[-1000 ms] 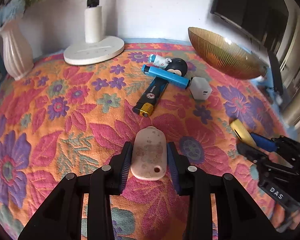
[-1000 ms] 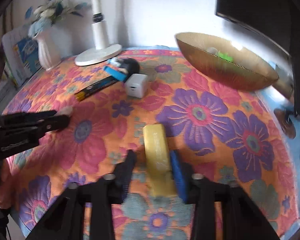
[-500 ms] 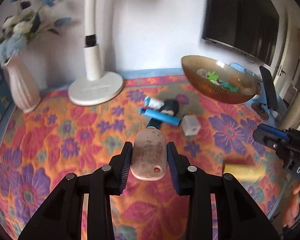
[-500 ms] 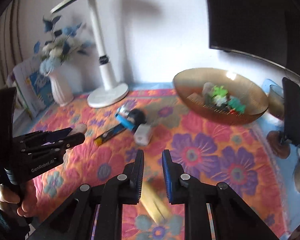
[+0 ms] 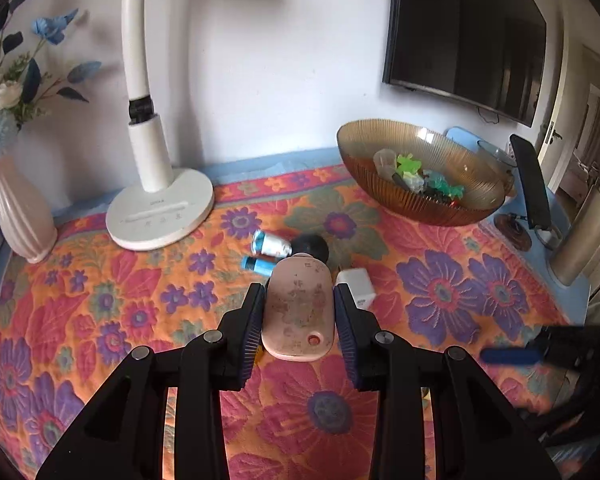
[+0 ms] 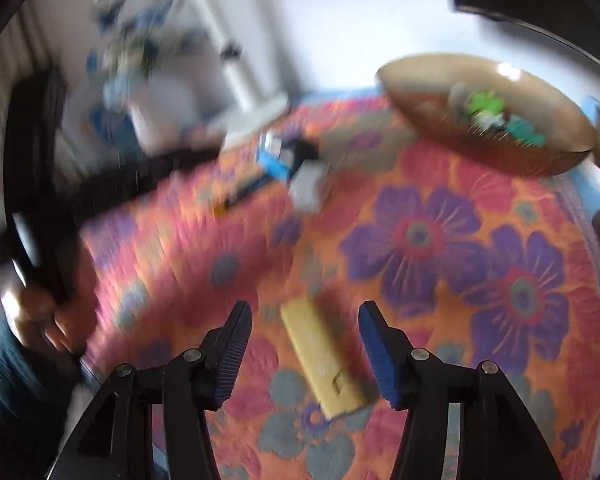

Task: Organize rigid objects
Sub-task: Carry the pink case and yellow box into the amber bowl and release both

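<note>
My left gripper [image 5: 299,304] is shut on a pale pink oval case [image 5: 299,312] and holds it above the floral cloth. My right gripper [image 6: 305,320] is open over a yellow bar [image 6: 322,358] that lies on the cloth between its fingers, untouched. A brown ribbed glass bowl [image 5: 380,184] with small green pieces stands at the back right; it also shows in the right wrist view [image 6: 548,160]. A white cube [image 5: 358,286], a blue tube [image 5: 258,265] and a black round thing [image 5: 312,245] lie mid-table. The right wrist view is blurred.
A white lamp base [image 5: 160,212] and a pink vase [image 5: 18,216] with flowers stand at the back left. A phone on a stand [image 5: 530,184] and a metal cylinder [image 5: 584,236] are at the right edge. A dark TV [image 5: 464,32] hangs on the wall.
The yellow bar dropped from my right gripper onto the cloth; that gripper then opened wide and came down over it. My left gripper rose with the pink case.
</note>
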Motion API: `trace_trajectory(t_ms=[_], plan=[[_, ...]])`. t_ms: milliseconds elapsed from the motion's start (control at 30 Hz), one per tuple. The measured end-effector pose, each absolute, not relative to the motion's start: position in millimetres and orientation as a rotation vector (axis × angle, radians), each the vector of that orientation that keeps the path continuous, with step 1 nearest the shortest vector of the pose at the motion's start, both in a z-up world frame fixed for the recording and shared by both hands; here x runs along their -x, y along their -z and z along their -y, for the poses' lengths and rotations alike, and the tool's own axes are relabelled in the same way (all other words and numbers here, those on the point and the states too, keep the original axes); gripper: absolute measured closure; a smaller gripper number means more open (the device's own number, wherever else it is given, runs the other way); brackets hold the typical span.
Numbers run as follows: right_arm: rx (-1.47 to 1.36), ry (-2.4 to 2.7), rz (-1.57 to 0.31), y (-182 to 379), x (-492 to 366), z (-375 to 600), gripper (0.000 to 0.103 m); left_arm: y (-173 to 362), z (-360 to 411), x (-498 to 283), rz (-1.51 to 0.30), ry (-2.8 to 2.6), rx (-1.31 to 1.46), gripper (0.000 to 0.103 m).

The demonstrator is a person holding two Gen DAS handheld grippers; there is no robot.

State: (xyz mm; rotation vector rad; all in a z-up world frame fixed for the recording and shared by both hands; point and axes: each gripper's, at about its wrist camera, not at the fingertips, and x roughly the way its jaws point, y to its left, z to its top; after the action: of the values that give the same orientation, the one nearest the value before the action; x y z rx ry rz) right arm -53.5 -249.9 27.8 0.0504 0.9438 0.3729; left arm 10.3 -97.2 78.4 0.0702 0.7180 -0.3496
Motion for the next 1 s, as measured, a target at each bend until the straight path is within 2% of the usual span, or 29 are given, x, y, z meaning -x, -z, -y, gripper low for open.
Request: trace_trajectory(t_ms=[167,367,567,900,933,967,1000], plan=[[0.190,-0.297,-0.962,-11.0,62.8,218.0,0.080,-68.1,96.1,-11.0,-0.748,0.343,-0.075,0.071],[0.119,-0.256,-0.881,-49.3,69.2,252.2,0.080,-85.9,96.4,-19.5,-0.722,0.362,-0.065,0.071],[-0.011,-0.095,-0.758,-101.7,24.4,314.0,0.080,-121.3,137.9,-52.6,-0.666,0.419,-0.118,0.071],[-0.296,0.098,-0.733,-119.4,-66.8,391.7,0.080,-126.3,236.4,-126.1,-0.689,0.514,-0.151,0.071],[-0.312,0.103,-0.726,-121.2,-70.3,396.1,0.080,-127.0,241.8,-131.2,-0.687,0.506,-0.144,0.069],[-0.329,0.105,-0.720,-122.7,-75.8,400.6,0.078,-129.3,246.0,-137.0,-0.686,0.480,-0.135,0.054],[-0.345,0.108,-0.717,-123.3,-80.5,405.6,0.076,-132.5,247.4,-141.7,-0.689,0.447,-0.123,0.034]])
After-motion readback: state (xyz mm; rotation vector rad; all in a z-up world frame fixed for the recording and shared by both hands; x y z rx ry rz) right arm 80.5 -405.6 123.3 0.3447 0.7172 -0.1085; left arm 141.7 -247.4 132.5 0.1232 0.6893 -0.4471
